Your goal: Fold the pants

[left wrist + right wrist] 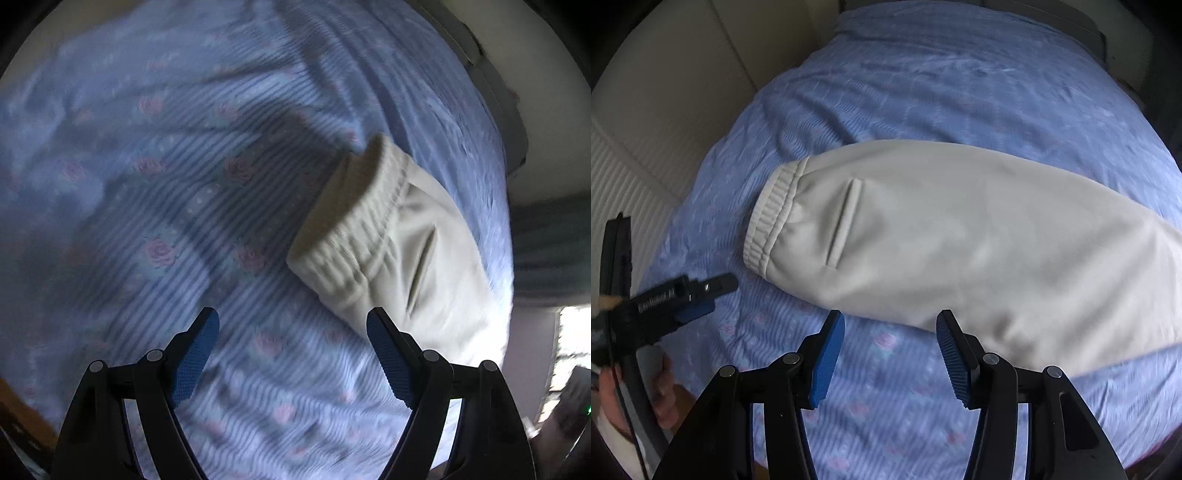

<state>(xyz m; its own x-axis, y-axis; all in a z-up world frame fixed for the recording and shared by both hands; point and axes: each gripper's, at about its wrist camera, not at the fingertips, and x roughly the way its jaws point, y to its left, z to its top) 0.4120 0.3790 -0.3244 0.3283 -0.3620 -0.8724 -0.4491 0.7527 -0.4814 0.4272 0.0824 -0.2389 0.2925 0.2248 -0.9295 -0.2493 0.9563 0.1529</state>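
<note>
On bedsheet (pixel 923 74): cream pants (pixel 960 240) flat; L gripper (pixel 293 325) & R gripper (pixel 890 325) both released.

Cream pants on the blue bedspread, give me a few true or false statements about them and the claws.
1. The cream fabric pants lie on the blue rose-patterned bedspread. True.
2. The right claw is shut on the pants. False: it is open and holds nothing.
3. The left claw is open. True.
4. The elastic waistband is gripped by the left claw. False: the waistband lies free.
</note>
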